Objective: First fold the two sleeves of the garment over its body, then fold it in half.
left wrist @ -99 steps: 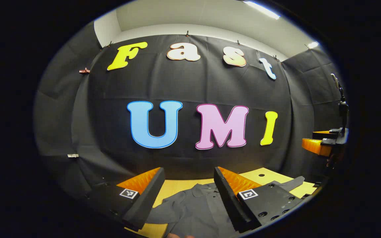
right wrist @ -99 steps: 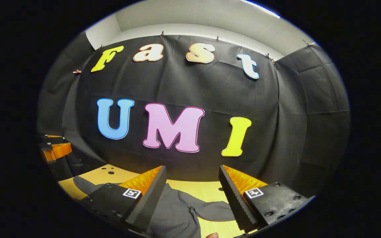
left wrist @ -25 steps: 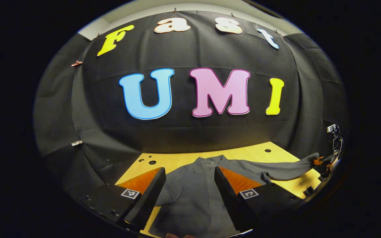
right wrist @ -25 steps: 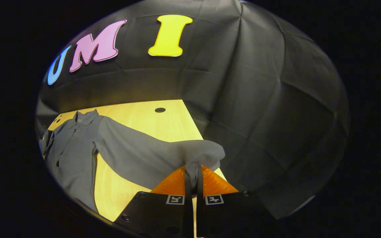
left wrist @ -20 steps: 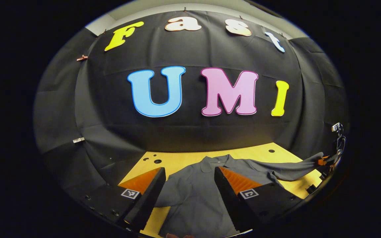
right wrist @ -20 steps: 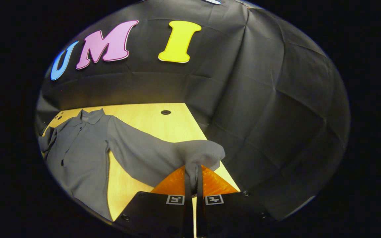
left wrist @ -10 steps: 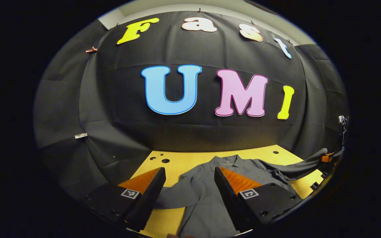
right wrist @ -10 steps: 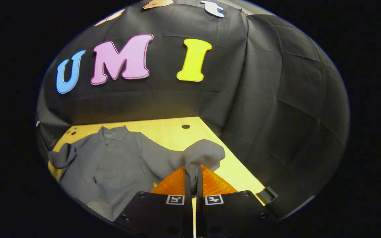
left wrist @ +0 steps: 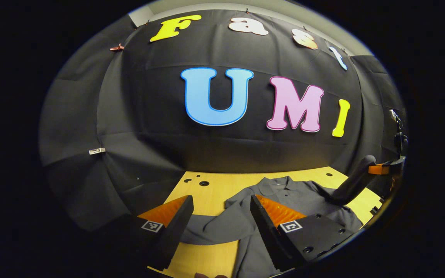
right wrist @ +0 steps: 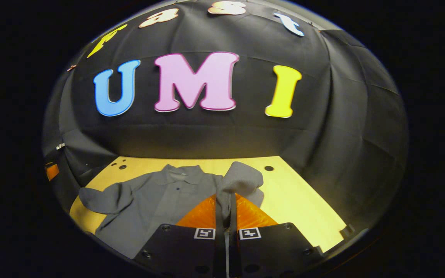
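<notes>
No readable text, labels or numbers anywhere.

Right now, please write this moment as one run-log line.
step: first sleeve fold | right claw: shut on sleeve, lifted above shirt | left claw: open, above other sleeve | table

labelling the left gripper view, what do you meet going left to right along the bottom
left gripper's left finger → loose grey sleeve → its right finger → raised sleeve → right gripper pinching that cuff
</notes>
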`<state>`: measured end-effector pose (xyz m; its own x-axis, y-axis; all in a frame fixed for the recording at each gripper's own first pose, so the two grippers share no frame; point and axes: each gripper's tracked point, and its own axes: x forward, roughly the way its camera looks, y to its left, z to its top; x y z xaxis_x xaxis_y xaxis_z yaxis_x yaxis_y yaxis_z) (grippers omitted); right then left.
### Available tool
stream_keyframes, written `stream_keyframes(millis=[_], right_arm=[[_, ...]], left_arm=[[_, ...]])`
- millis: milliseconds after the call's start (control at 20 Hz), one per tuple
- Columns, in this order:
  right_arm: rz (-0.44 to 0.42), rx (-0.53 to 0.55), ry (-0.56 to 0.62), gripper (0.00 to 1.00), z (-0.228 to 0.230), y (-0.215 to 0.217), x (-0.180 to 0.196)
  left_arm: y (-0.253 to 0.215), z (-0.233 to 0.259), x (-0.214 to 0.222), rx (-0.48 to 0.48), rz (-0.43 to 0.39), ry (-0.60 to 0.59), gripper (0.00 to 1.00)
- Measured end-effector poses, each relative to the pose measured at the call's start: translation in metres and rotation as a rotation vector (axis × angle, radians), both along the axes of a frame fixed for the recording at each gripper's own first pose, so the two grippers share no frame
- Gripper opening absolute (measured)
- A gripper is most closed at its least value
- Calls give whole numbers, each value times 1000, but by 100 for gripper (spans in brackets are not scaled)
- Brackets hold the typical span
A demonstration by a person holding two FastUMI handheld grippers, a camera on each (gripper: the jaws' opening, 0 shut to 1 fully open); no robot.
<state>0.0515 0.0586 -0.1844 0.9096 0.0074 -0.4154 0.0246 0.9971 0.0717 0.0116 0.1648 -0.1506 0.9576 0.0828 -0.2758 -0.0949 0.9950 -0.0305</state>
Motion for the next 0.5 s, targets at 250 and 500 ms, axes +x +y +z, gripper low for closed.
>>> stream_keyframes(millis=[250,500], right_arm=[[77,-20,34,8,-20,72,26],[155,-59,94,8,-51,122,39]], left_arm=[[40,-45,6,-2,17,64,94],[77,-94,22,2,40,130,94]])
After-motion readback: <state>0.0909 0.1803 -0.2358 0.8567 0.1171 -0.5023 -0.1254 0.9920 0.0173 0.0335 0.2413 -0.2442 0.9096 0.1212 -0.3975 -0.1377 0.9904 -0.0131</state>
